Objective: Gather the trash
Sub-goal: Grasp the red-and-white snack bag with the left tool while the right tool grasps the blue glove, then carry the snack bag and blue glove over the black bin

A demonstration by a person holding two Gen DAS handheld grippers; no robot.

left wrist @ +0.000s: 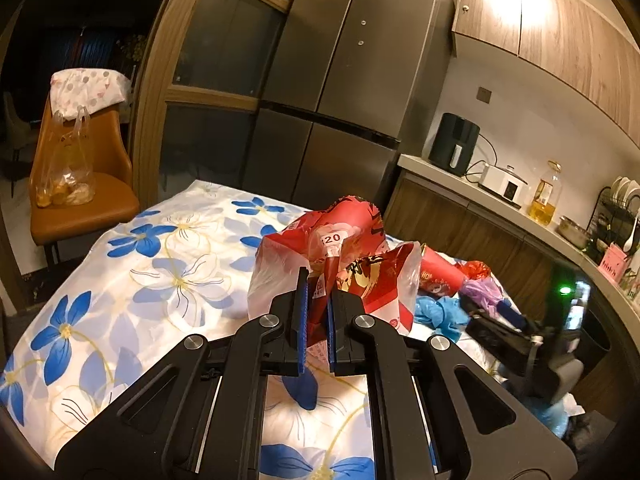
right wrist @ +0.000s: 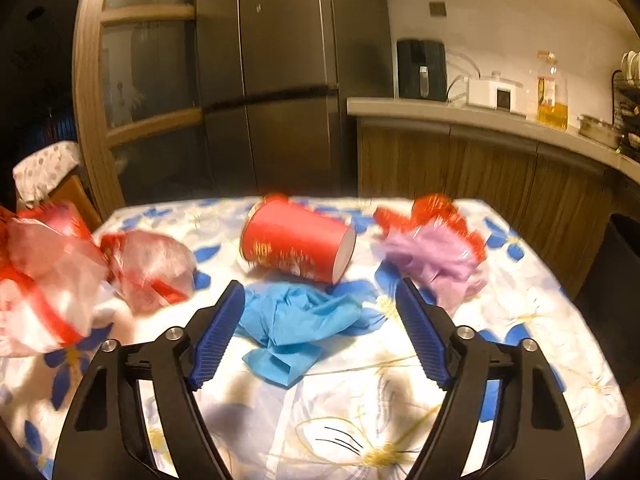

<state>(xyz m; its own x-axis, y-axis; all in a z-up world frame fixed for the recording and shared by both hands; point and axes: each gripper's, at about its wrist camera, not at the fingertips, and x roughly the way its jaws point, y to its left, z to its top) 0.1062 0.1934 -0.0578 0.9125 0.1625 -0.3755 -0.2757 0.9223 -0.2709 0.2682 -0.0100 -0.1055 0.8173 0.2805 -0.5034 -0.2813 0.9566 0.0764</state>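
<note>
Fingers of my left gripper (left wrist: 318, 312) are pinched on the red-and-clear crinkled plastic bag (left wrist: 340, 264), held above the floral tablecloth (left wrist: 120, 272). My right gripper (right wrist: 320, 340) is spread wide over the crumpled blue glove (right wrist: 296, 324), not touching it. Behind lie a tipped red paper cup (right wrist: 296, 248) and a lilac plastic wad (right wrist: 436, 264).

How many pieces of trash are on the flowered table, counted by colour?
Red and white plastic bag, held in the left gripper: 1
Red cup, on its side: 1
Blue glove: 1
Purple wad: 1
Red foil wrapper: 1
Total: 5
</note>
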